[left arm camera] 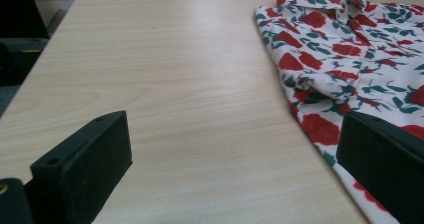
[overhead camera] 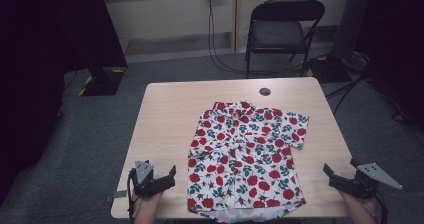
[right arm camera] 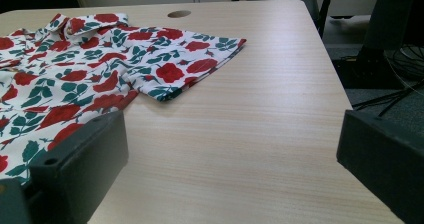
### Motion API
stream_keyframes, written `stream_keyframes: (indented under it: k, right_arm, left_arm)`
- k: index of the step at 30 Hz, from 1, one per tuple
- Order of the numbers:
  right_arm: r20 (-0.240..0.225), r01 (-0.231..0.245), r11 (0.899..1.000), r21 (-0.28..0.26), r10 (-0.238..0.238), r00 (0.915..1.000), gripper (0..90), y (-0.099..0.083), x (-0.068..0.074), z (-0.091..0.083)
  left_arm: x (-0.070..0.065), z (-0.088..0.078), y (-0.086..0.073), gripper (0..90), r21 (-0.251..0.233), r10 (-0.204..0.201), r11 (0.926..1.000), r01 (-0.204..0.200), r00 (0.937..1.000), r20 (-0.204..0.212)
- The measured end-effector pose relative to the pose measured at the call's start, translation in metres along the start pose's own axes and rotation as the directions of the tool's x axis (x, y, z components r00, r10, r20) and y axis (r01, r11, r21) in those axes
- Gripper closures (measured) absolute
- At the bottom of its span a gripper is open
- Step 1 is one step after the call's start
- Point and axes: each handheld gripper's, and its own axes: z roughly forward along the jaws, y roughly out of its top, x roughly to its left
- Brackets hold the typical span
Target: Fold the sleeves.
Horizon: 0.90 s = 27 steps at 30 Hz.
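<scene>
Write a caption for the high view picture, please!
White short-sleeved shirt with red roses lies flat on a light wooden table, open left gripper and right gripper waiting beside it.

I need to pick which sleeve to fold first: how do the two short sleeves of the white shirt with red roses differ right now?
The sleeve by the left gripper, the left sleeve, is folded in over the white rose-print shirt, its edge bunched. The sleeve on the side of the right gripper, the right sleeve, lies spread flat, sticking out onto the pale wooden table. Both share the print; neither is touched by a gripper.
</scene>
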Motion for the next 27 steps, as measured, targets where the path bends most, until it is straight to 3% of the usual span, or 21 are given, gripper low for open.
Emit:
stream_keyframes:
  k: [11,17,22,27]
  right_arm:
    - [-0.001,-0.011,1.0,0.019,0.011,0.9999,0.0,0.001,-0.001,0.002]
    - [-0.003,-0.025,0.999,0.032,0.025,0.9997,0.0,0.001,-0.003,0.003]
    - [0.008,-0.022,0.998,0.052,0.022,0.9997,0.0,0.003,-0.002,0.005]
    - [0.006,-0.046,0.998,0.053,0.046,0.9989,0.0,0.008,0.0,0.009]
  left_arm:
    - [0.01,-0.003,-0.015,0.7,0.002,-0.033,0.9995,0.033,0.9994,-0.011]
    - [0.008,-0.006,-0.019,0.7,-0.008,-0.002,1.0,0.002,1.0,0.005]
    - [0.01,-0.006,-0.019,0.7,-0.02,-0.016,0.9996,0.017,0.9997,0.017]
    - [0.004,-0.006,-0.019,0.7,-0.025,0.035,0.9991,-0.035,0.9994,0.001]
